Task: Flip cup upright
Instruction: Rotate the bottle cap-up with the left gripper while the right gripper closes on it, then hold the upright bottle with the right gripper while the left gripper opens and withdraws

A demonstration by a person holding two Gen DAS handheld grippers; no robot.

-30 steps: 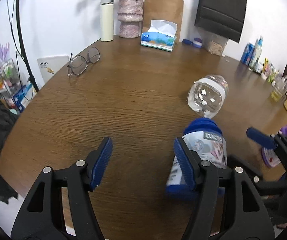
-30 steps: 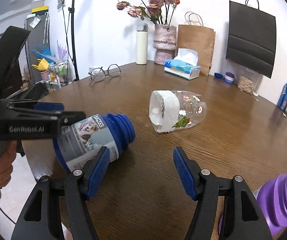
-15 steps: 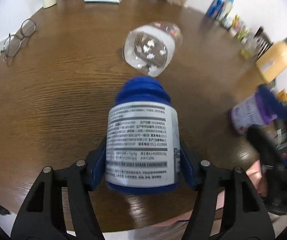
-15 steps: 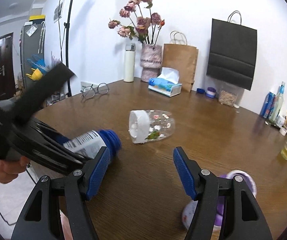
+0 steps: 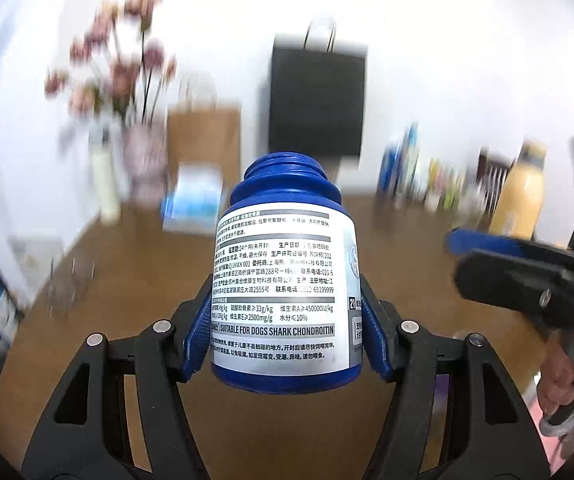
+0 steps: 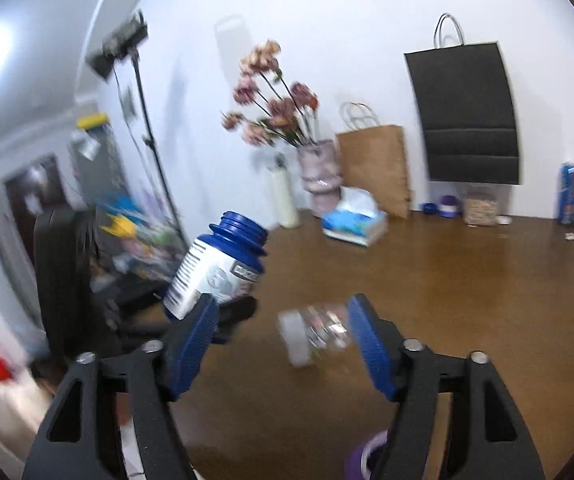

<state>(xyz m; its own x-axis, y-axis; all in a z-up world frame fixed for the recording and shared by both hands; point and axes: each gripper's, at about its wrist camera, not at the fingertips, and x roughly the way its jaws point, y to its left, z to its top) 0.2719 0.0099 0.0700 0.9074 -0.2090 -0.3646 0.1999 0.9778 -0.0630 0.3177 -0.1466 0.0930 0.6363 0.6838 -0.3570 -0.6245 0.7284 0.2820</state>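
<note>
Glasses beside tissue box

1. Left gripper: black frame; blue finger pads; silver rivets.
2. Blue bottle, between those pads: blue body and threaded neck; white label with black print and grey bands.
3. Right gripper: black frame; blue pads.
4. Clear jar, ahead between the right pads: transparent, white band, small red and green motifs; blurred.
5. Table, beneath both grippers: brown wood grain.
6. Far ahead of the right gripper: black paper bag; brown paper bag; pink flowers; mottled pink vase; blue-and-white tissue box.
</note>
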